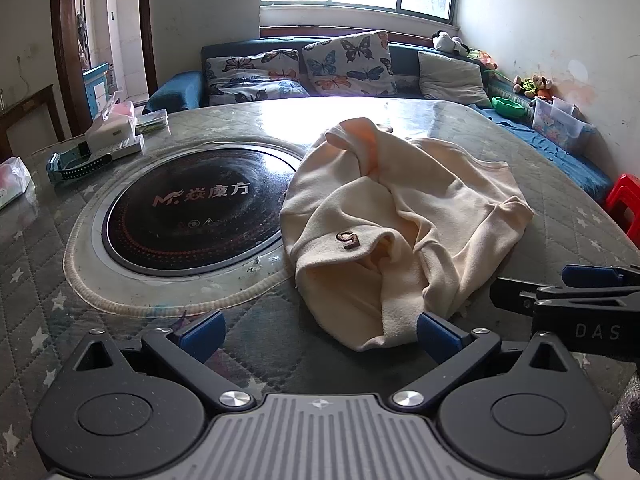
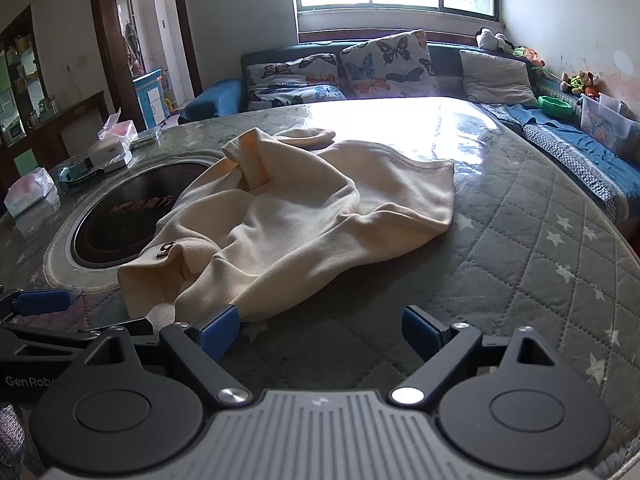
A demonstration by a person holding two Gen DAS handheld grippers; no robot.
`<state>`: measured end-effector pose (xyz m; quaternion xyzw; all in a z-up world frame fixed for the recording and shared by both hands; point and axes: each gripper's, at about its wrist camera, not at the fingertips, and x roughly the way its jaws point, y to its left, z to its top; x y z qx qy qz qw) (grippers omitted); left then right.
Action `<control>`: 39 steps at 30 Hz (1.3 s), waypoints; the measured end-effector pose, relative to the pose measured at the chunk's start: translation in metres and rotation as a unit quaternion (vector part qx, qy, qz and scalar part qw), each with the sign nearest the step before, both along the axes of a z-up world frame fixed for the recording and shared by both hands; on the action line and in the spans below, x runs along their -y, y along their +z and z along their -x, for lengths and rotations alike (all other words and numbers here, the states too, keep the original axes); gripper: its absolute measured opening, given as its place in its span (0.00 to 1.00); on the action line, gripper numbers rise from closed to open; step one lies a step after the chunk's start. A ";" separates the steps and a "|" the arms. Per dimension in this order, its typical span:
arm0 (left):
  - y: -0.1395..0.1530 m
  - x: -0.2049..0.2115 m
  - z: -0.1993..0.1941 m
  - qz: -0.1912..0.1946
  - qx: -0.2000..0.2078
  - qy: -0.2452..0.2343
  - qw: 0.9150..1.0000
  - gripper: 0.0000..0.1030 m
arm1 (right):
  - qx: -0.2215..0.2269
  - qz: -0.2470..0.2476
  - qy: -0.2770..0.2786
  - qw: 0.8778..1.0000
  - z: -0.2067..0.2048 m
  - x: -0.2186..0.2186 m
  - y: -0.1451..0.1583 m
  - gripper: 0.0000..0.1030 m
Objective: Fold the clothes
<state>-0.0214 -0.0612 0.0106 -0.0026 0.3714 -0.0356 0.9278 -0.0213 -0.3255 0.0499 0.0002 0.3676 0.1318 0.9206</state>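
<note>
Left gripper (image 1: 320,334): jaws spread wide, nothing between them. Its right pad (image 1: 438,334) sits just beside the near edge of the garment (image 1: 400,216), possibly touching; contact cannot be confirmed. Its left pad rests over bare tablecloth on the burner side of the garment.

Right gripper (image 2: 320,330): jaws likewise wide apart and empty. Its left pad (image 2: 220,330) is at the near hem of the garment (image 2: 304,216), touching or nearly so; its right pad stands clear of the garment over the quilted cloth.

The garment, a cream-coloured top or pair of trousers (which one cannot be told), lies crumpled on the table (image 1: 560,208), near the near edge. It is bunched in loose ridges, with one cuff or opening facing the grippers and a small dark mark (image 1: 347,240) beside that opening. Another part stands up in a fold at the far side of the garment. The left portion of the garment overlaps the rim of the round burner plate (image 1: 188,216) set into the table.

Beyond the garment to the left: a white box (image 1: 110,134) and a watch-like strap (image 1: 74,164). Beyond the garment, past the table: a sofa with butterfly cushions (image 1: 348,62) under a window.

Assessment: folding has not visibly begun. No neat fold or flat layer is present. Remaining, in my judgement: grasp the near hem, spread the garment flat, then make all folds.
</note>
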 end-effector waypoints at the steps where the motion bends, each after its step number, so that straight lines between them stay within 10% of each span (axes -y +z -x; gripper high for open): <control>1: 0.000 0.000 0.000 0.000 0.000 0.000 1.000 1.00 | 0.000 0.000 0.000 1.000 0.000 0.000 0.000 0.88; 39: 0.008 -0.002 -0.027 -0.014 0.006 -0.002 1.000 1.00 | 0.005 0.003 0.002 1.000 -0.025 -0.001 0.005 0.88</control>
